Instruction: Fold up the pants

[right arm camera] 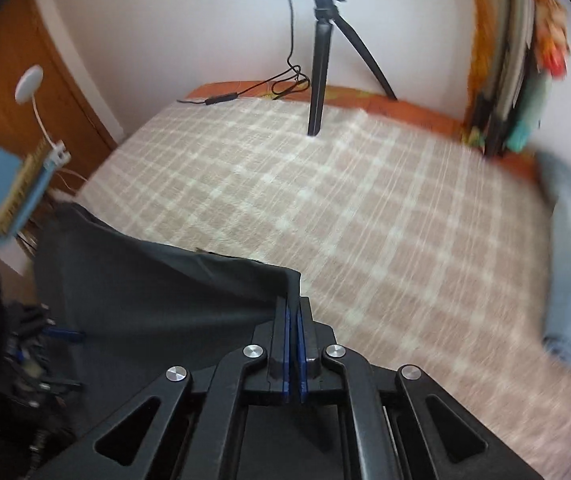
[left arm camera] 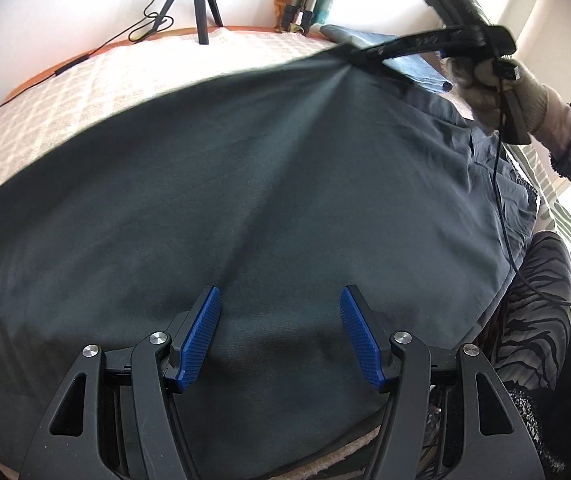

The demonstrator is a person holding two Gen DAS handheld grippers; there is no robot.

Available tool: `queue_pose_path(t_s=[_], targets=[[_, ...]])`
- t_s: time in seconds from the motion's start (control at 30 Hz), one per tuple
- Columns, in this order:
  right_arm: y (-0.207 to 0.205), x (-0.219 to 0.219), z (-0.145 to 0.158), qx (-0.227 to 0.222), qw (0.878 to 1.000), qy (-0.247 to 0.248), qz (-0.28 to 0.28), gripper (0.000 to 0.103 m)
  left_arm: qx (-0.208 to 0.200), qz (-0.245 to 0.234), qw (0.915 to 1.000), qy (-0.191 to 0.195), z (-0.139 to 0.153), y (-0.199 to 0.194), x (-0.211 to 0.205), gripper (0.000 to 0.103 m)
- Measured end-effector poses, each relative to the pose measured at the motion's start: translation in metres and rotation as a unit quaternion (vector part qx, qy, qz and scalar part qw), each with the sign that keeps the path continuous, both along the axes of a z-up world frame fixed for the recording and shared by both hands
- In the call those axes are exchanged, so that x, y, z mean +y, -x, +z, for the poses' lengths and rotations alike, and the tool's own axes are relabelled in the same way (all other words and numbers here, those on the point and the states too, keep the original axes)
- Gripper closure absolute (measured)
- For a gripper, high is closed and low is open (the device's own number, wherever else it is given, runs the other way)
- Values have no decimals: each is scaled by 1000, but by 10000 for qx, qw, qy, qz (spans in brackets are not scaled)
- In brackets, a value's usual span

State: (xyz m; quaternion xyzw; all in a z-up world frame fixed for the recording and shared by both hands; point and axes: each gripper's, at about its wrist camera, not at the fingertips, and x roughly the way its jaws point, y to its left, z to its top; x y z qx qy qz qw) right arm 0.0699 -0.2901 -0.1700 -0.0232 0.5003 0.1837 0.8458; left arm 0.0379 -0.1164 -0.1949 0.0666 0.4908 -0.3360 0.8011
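From the left wrist view, the dark grey-green cloth pants (left arm camera: 245,200) lie spread over the beige checked blanket (left arm camera: 85,92) on the bed, and the left gripper (left arm camera: 281,332) hovers above them, its blue ribbed pads spread apart with nothing between. From the right wrist view, the right gripper (right arm camera: 293,312) is pressed together, pinching a lifted corner of the pants, near a black tripod (right arm camera: 321,60).

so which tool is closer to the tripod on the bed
Right. The right tool, shut on the far edge of the dark pants, is up toward the tripod. The left tool hangs open over the near part of the pants, farther back.
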Motion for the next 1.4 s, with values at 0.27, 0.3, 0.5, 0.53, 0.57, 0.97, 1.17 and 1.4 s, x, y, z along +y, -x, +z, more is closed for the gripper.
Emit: queue_pose_path(t_s=[0.27, 0.3, 0.5, 0.53, 0.57, 0.97, 1.17, 1.4], targets=[[-11, -2, -42, 283, 9977, 605, -77, 83, 79, 657, 9976, 191, 12, -1, 37, 41], [-10, -4, -41, 267, 9977, 606, -146, 63, 125, 907, 9954, 294, 15, -2, 52, 41], [7, -14, -4, -167, 9979, 313, -536, 36, 260, 2302, 9687, 892, 28, 4, 144, 39], [13, -11, 4, -270, 9978, 267, -535, 34, 228, 2539, 9624, 943, 31, 6, 162, 37], [20, -7, 12, -350, 9978, 227, -505, 31, 205, 2778, 9553, 990, 33, 8, 181, 34], [91, 49, 59, -773, 9943, -670, -309, 21, 555, 5077, 8337, 2098, 15, 25, 384, 33], [109, 67, 59, -781, 9933, -813, -269, 21, 1061, 5352, 8020, 2430, -23, 5, 416, 33], [115, 70, 65, -769, 9937, -775, -270, 21, 1096, 5344, 8010, 2465, -39, -9, 419, 33]])
